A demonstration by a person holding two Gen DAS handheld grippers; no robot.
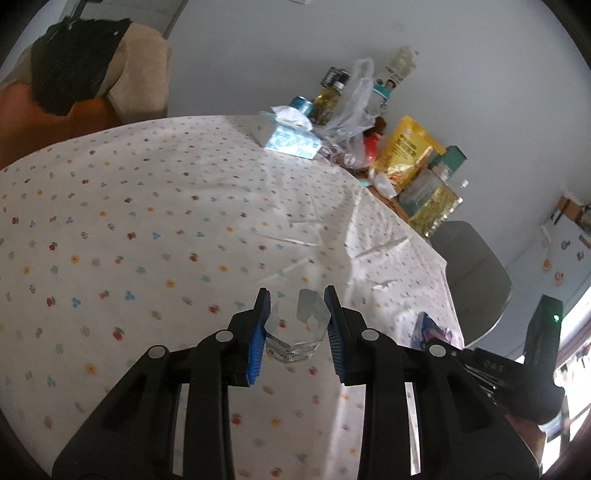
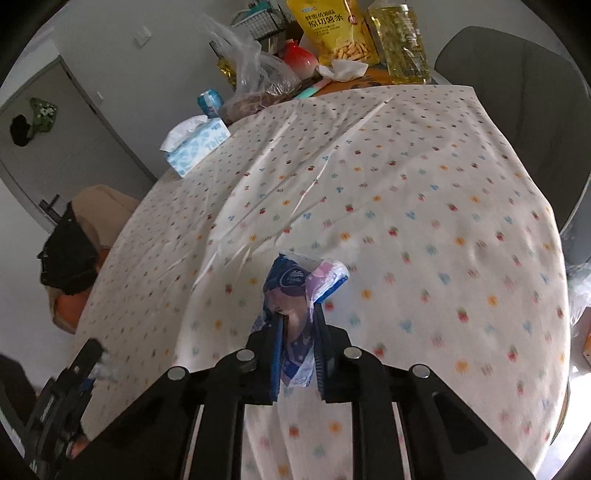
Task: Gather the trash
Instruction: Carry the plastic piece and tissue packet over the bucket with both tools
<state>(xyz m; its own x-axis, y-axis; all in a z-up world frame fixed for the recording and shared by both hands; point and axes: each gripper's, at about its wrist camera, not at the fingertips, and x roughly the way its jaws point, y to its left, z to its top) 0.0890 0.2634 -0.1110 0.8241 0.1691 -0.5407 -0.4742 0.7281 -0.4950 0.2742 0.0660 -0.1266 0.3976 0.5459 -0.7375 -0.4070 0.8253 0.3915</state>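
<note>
Risk sits mainly with the right gripper (image 2: 297, 332): it is clamped on a crumpled blue and pink tissue wrapper (image 2: 295, 284), and thin film like that could slide out from between the pads if pinched only at a fold. The wrapper stands up from the jaws, just above the flowered tablecloth (image 2: 424, 221).

The left gripper (image 1: 297, 325) grasps a small piece of clear plastic (image 1: 295, 332), pads pressing both sides. Being clear, stiff and creased, it could spring loose or tilt free as the hand moves. Either dropped piece would be hard to spot against the busy flower print.

The cloth is loose and creased, so a low finger could snag and drag it toward the clutter at the far edge: a tissue box (image 1: 291, 140), a clear plastic bag (image 1: 351, 110), a yellow snack bag (image 2: 332, 29), an oil bottle (image 2: 399, 40).

A grey chair (image 1: 472, 273) stands beside the table, pale wall behind.
</note>
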